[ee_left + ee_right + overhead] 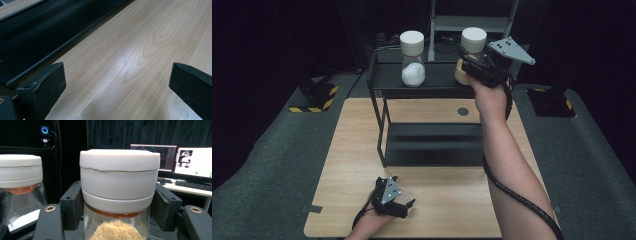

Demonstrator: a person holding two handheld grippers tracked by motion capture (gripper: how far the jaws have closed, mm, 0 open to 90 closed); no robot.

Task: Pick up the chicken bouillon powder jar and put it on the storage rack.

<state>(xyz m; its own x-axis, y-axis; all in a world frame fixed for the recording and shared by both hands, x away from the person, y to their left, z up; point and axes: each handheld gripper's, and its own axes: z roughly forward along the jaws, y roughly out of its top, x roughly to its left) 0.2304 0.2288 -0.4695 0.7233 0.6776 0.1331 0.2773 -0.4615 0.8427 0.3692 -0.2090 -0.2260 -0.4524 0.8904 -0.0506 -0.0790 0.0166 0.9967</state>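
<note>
1. The jar of brown grains (119,195) sits right between the jaws of the right gripper (119,207), which clamp it from both sides just under its thick white lid (120,160).
2. In the high view that jar (472,52) is at the right end of the top shelf of the black rack (387,80); whether its base rests on the shelf I cannot tell, because the gripper covers it.
3. A second jar (413,57), holding white powder under the same kind of lid, stands on the shelf well to the left, apart from the held jar. In the right gripper view it (20,185) is at the left edge.
4. The rack stands on a light wooden table (352,165), with a lower black shelf (434,145) under the top one. Grey carpet surrounds the table, and the room behind is dark.
5. Past the held jar, the right gripper view takes in two lit monitors (172,160) and a keyboard on a desk.
6. The right gripper (477,65) is closed firmly on the jar of brown grains, its pads pressed against the jar's sides.
7. The left gripper (404,205) lies low at the near edge of the table, close to the rack's lower shelf. Its jaws stand wide apart over bare wood (140,57) and hold nothing.
</note>
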